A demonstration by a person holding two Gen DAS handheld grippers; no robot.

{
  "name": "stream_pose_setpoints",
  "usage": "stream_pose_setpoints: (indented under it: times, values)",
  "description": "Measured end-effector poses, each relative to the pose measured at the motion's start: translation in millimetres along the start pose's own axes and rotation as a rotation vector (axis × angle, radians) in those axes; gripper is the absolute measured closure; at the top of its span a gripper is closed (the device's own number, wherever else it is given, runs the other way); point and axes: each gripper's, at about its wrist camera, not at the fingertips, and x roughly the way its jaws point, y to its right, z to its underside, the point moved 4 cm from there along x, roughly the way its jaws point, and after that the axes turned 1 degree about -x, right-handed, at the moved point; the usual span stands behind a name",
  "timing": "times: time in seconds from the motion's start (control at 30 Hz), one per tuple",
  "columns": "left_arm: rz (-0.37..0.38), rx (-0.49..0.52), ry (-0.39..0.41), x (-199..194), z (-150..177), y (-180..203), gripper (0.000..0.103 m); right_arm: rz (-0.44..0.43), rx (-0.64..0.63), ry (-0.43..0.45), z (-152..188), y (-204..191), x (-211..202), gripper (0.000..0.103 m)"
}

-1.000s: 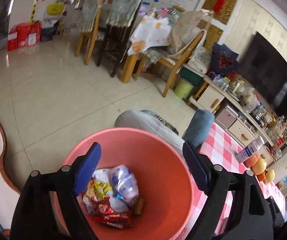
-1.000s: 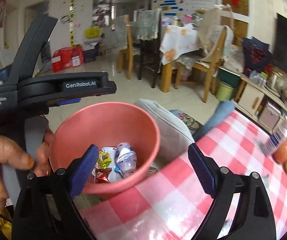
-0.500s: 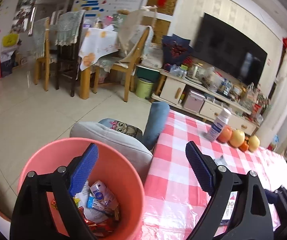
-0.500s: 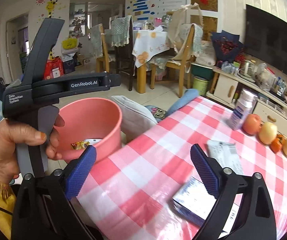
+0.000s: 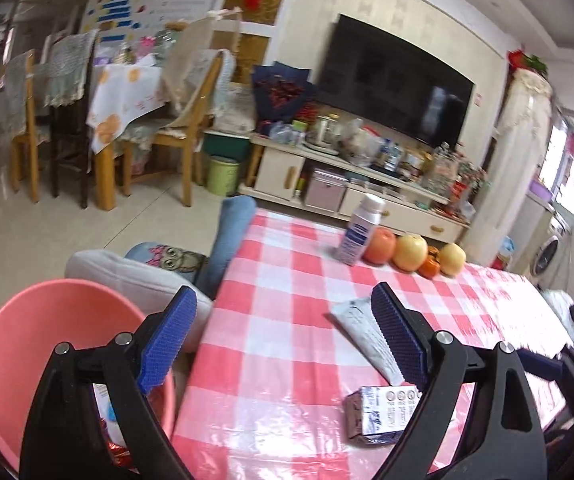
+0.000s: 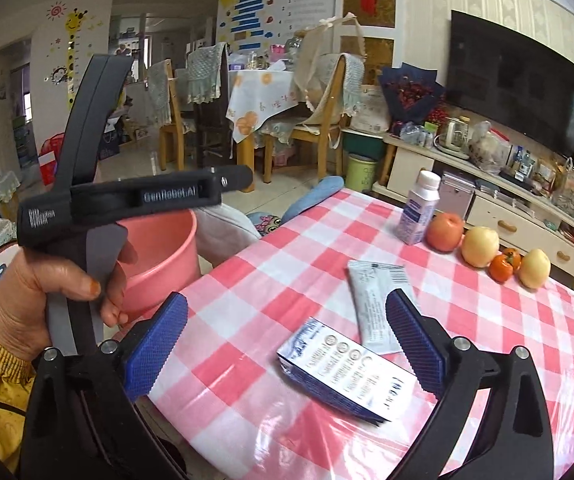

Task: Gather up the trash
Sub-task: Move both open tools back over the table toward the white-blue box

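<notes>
A pink bin (image 5: 35,344) with wrappers inside stands beside the table's left edge; it also shows in the right wrist view (image 6: 159,256). A blue-and-white carton (image 6: 347,380) lies on the red-checked tablecloth (image 6: 271,280), with a grey wrapper (image 6: 375,300) just beyond it. Both show in the left wrist view, the carton (image 5: 383,408) and the wrapper (image 5: 367,336). My left gripper (image 5: 283,344) is open and empty over the table's edge. My right gripper (image 6: 287,348) is open and empty, just short of the carton.
A white bottle (image 6: 417,212) and a row of fruit (image 6: 483,246) stand at the table's far side. A grey cushion (image 5: 139,280) and blue cloth (image 5: 231,236) lie left of the table. Chairs, a dining table and a TV cabinet stand behind.
Both grippers have swung right, away from the pink bin and over the checked table. The carton and grey wrapper have come into view. Both stay open.
</notes>
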Motion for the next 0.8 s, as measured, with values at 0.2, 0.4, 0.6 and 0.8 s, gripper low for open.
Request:
stream_pose_setpoints:
  times: [0.2, 0.4, 0.6, 0.8]
  values:
    - [0.01, 0.026, -0.032, 13.0, 7.5, 19.8, 0.013, 0.031, 0.031, 0.016, 11.7, 21.6, -11.1, 0.005]
    - [-0.027, 0.035, -0.043, 20.3, 10.7, 27.4, 0.013, 0.057, 0.095, 0.021, 18.5, 50.2, -19.3, 0.005]
    - [-0.03, 0.039, -0.05, 25.3, 12.2, 33.6, 0.013, 0.076, 0.136, 0.007, 28.8, 75.5, -22.9, 0.005]
    - [-0.021, 0.06, -0.067, 31.7, 14.4, 44.3, 0.013, 0.08, 0.186, -0.016, 39.7, 102.1, -22.5, 0.005]
